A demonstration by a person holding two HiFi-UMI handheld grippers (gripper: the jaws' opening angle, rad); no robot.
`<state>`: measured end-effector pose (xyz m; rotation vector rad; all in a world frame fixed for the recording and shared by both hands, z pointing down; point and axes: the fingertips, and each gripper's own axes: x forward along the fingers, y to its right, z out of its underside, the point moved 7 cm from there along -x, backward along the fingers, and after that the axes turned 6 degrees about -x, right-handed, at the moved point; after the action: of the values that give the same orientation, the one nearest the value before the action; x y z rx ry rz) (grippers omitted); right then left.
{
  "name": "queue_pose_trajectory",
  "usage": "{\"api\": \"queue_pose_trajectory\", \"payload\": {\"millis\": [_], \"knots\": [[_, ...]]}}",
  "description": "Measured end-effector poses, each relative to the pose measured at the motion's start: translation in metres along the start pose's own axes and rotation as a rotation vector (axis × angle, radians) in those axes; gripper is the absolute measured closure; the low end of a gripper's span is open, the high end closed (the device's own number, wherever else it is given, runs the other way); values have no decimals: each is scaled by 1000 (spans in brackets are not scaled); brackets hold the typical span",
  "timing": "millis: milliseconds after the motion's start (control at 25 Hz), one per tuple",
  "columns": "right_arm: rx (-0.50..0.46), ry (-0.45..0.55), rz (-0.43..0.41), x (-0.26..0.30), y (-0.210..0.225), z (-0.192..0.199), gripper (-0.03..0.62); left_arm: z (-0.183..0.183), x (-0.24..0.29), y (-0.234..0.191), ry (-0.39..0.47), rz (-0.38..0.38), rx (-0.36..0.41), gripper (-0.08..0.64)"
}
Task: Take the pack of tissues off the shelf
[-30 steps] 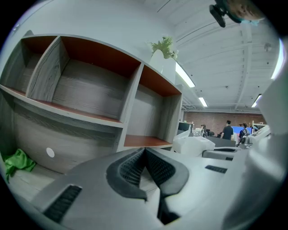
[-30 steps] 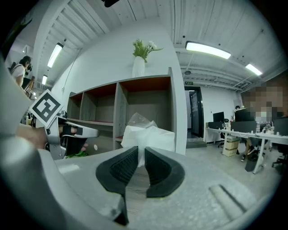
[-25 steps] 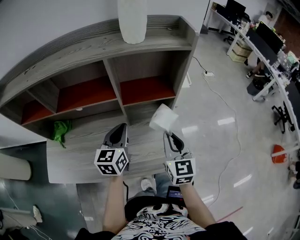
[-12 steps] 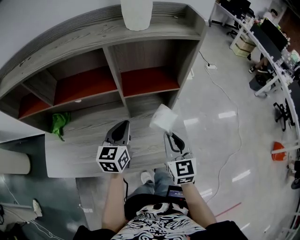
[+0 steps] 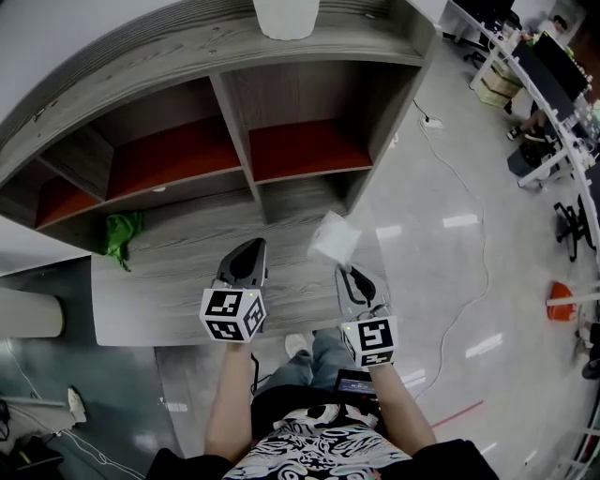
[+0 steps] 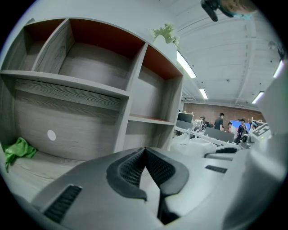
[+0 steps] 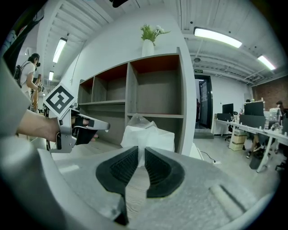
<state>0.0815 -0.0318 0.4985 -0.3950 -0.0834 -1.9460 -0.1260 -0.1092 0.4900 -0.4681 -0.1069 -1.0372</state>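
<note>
**Q:** What is there, left to right, and how many of each?

**A:** One green cloth (image 5: 120, 238) lies at the far left of the wooden ledge (image 5: 159, 291). One grey shelf unit (image 5: 234, 112) shows three red-floored compartments, with one white vase (image 5: 286, 9) on top. There are two grippers and one pack of tissues (image 5: 335, 239).

**Q:** And the grippers?

**A:** The left gripper (image 5: 251, 248) has its jaws closed together on nothing, over the ledge. The right gripper (image 5: 343, 273) pinches the near edge of the pack.

**Q:** Where is the pack, and which way does it point?

**A:** It is off the shelf, over the right end of the ledge. It stands out beyond the jaws toward the right compartment, crinkled wrapper end upward. It looks almost square, so its long axis is unclear.
</note>
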Motion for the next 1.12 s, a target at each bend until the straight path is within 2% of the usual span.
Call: {"api": "queue_pose_trajectory", "payload": {"millis": [280,840,1120], "knots": [[3,-10,-24,3,-3,11,541,11,5,-5,-21,-1,6,553],[-22,-110,-66,12,-4,54,541,44,23,-7,-95,27,3,552],[-45,-141,-108,18,-9,69,541,59,22,-14,-121,6,-23,552]]}}
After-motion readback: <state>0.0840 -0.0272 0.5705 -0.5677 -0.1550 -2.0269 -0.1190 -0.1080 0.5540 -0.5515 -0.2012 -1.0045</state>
